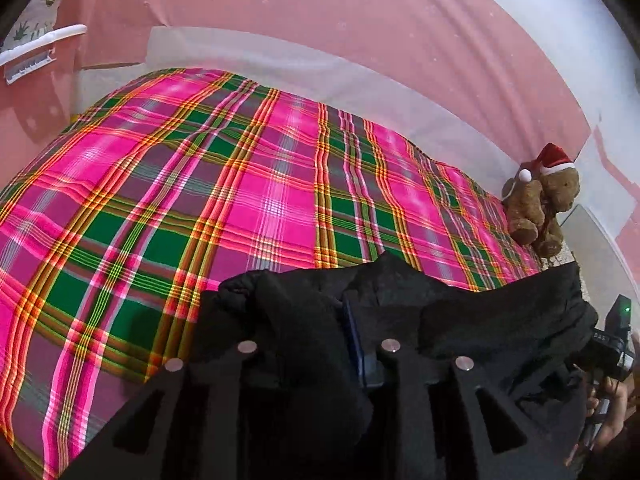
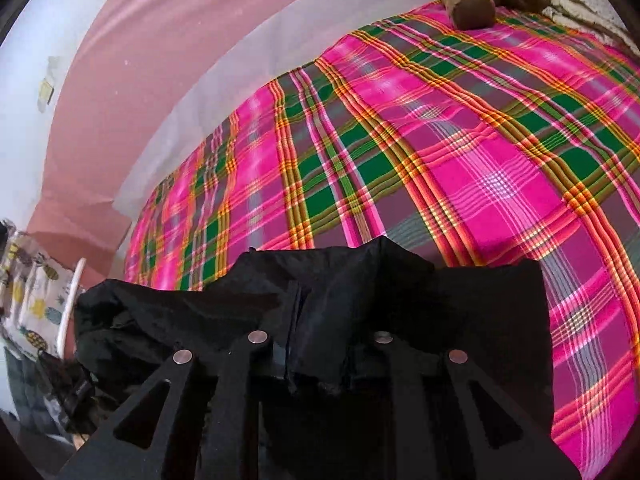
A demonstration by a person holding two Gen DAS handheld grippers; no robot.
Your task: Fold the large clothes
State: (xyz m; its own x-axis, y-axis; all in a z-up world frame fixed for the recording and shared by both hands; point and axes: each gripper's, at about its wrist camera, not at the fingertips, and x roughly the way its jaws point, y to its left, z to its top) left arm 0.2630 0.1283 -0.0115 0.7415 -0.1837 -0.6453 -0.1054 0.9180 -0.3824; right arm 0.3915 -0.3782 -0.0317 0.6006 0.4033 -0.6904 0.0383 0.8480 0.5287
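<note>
A pineapple-print cloth (image 2: 30, 304) hangs off to the left by a white rail (image 2: 70, 300), against the pink wall (image 1: 320, 8). From there the bed stretches across under a bright plaid bedspread (image 1: 208, 184) of pink, green and orange, lying fairly smooth with a few low ripples.

At the near edge of the bed the black jacket (image 1: 480, 320) is held up in a bunched, sagging line between the two tools. The left gripper (image 1: 320, 344) has its fingers closed in on a thick fold of the dark fabric, which wells up between and over them; a strip of blue lining or trim (image 1: 354, 336) shows right at the pinch. Further right, the right gripper (image 2: 320, 340) is likewise clamped on a gathered ridge of the jacket, cloth peaking above its fingers and draping down on both sides onto the bedspread.

In the left wrist view the person's right hand (image 1: 612, 412) is seen at the far right edge, wrapped round the handle of the other tool.

At the far right corner of the bed sits a brown teddy bear (image 1: 540, 208) in a red Santa hat (image 1: 554, 158), upright against the wall.
</note>
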